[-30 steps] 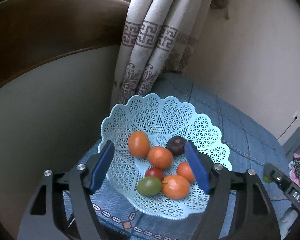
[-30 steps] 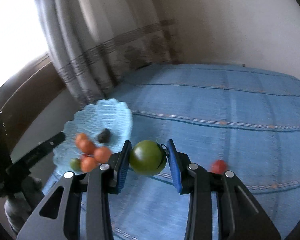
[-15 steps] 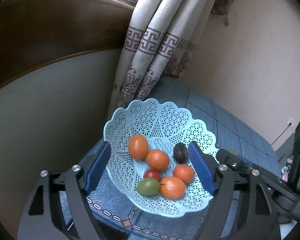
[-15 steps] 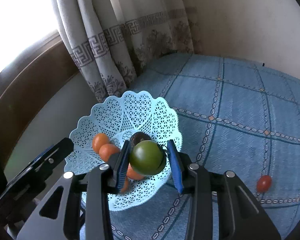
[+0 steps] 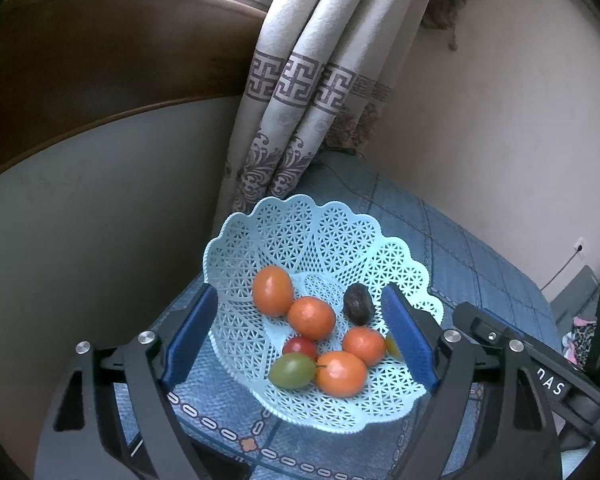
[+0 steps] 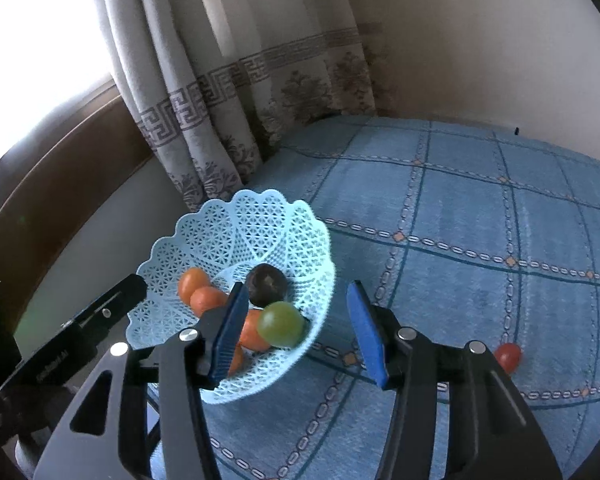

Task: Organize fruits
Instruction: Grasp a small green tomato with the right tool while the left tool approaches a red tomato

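A basket (image 6: pixel 236 232) is sitting on the bed (image 6: pixel 460 220) near the curtain (image 6: pixel 220 80), which is hanging behind it. Several fruits (image 5: pixel 312 317) are lying in the basket, while one small tomato (image 6: pixel 508 357) is lying apart on the bed to its right.

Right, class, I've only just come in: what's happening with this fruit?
A person with a handheld gripper in each hand is gathering fruit into a light blue lattice basket on a blue patterned cloth. The right gripper is open beside a green fruit in the basket. The left gripper, also open, straddles the basket. One small red fruit lies on the cloth.
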A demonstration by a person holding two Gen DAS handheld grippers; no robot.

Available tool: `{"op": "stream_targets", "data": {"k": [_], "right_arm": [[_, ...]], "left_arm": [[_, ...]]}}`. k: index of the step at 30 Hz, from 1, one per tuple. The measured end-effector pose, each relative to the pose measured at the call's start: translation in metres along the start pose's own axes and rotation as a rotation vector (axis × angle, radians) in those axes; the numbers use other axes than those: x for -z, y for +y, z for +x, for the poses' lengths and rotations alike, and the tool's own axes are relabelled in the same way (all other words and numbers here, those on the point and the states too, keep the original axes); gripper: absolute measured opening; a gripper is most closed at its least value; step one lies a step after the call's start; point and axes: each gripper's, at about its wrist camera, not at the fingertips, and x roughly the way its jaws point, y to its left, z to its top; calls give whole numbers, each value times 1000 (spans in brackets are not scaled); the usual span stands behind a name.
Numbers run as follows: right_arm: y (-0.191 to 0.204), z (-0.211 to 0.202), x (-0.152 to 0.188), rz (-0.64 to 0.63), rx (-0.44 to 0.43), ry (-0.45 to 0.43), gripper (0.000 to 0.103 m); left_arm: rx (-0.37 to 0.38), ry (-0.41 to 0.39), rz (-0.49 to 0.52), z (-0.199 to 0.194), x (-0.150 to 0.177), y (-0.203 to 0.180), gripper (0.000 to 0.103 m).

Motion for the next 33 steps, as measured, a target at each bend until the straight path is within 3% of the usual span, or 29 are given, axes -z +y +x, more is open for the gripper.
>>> {"op": "stream_targets", "data": {"k": [11,33], "right_arm": [[-34,-18,20,37,28,8,54],[-129,-80,81,36,201,-23,56]], "left_arm": [[14,12,-4,2,2,-3,90],[0,12,74,1,17,-23,92]]}}
